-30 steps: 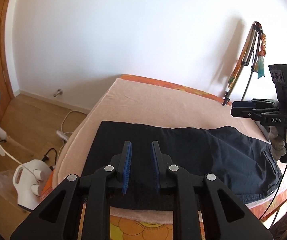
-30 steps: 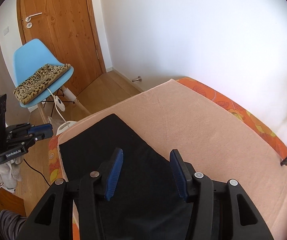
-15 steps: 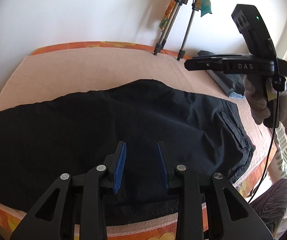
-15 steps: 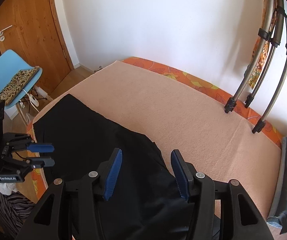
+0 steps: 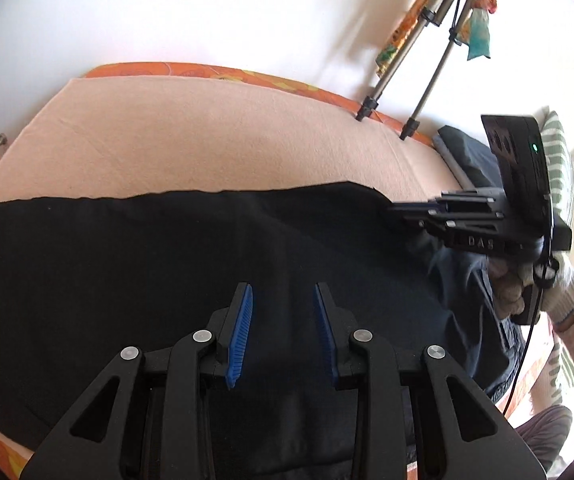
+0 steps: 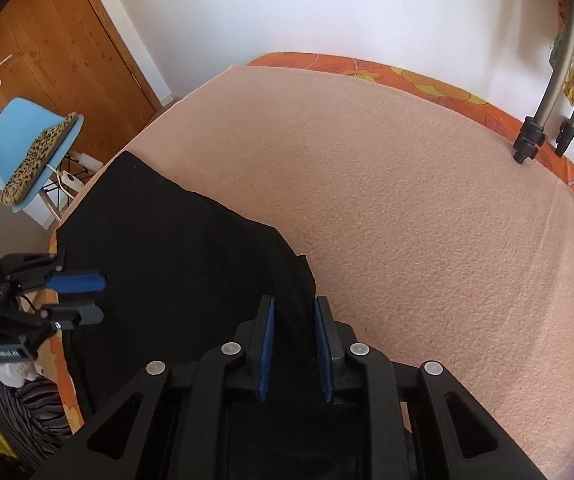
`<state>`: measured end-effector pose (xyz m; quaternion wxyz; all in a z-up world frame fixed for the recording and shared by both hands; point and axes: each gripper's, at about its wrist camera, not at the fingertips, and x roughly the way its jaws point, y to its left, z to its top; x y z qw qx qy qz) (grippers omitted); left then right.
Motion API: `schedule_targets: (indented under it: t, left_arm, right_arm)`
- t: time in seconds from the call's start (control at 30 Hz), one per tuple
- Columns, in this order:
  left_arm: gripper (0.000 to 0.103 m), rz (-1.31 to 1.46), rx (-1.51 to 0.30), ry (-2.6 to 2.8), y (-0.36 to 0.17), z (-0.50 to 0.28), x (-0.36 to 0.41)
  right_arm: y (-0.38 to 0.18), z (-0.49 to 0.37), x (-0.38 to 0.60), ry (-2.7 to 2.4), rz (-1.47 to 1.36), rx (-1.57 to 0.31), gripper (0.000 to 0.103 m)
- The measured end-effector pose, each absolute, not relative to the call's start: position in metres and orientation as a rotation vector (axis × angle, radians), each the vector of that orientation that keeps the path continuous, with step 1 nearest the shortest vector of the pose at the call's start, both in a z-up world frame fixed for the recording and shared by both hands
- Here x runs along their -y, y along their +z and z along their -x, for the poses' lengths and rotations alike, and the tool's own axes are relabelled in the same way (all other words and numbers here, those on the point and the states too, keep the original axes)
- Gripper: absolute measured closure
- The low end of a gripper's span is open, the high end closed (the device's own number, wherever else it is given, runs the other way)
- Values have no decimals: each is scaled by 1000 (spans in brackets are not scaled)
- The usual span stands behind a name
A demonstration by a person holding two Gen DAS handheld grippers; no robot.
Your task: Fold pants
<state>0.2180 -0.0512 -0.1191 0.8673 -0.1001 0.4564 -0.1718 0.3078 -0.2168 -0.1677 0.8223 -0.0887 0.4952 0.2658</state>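
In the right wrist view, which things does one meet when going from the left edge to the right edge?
left gripper → blue chair with leopard cushion → black pants → right gripper → peach blanket → tripod legs.

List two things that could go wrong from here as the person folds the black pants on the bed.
1. The right claw has just been closing on the pants at their edge, with cloth between its pads. It may pinch only the top layer, so the fold could come up uneven.
2. The left claw hangs open over the middle, gripping nothing. If only the right side lifts, the pants may drag and bunch on the peach blanket.
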Motion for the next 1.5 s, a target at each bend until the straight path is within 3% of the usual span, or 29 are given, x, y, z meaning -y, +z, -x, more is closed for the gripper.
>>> schedule_targets:
  t: [0.17, 0.33, 0.4, 0.53, 0.73, 1.0, 1.03, 1.13, 1.23, 1.3, 1.4, 1.5]
  left_arm:
    - [74, 195, -873, -357, -95, -252, 59]
    - [73, 97, -907, -423, -112, -271, 93]
    - [74, 51, -968, -447, -131, -271, 103]
    - [74, -6, -1007, -470, -153, -258, 103]
    - [74, -18, -991, -479, -155, -250, 91]
    - [74, 34, -996, -477, -157, -249, 78]
    - [74, 31, -998, -477, -157, -249, 77]
    - [74, -17, -974, -458, -152, -240, 74]
    - [74, -7, -964, -429, -149, -231, 57]
    - [74, 3, -987, -406, -156, -231, 47]
    - [74, 32, -996, -391, -165, -229, 40]
    - [73, -13, -981, -381, -164, -228, 45]
  right_arm:
    - [-153, -249, 194, 564, 341, -887, 98]
    - [-174, -218, 176, 592, 412, -893, 97]
    - [-177, -216, 176, 614, 396, -904, 91]
    - [-168, -210, 176, 682, 381, -911, 65]
    - [-141, -226, 191, 703, 279, -887, 67]
    - [-172, -255, 177, 766, 360, -1009, 62]
    - [-175, -256, 180, 757, 342, -1023, 65]
    - [-177, -267, 185, 739, 253, -1041, 91]
    - [-167, -270, 196, 670, 243, -992, 96]
    - [-161, -283, 205, 548, 248, -941, 96]
    - [-156, -302, 217, 374, 261, -930, 76]
    - [-132, -294, 234, 361, 207, -885, 75]
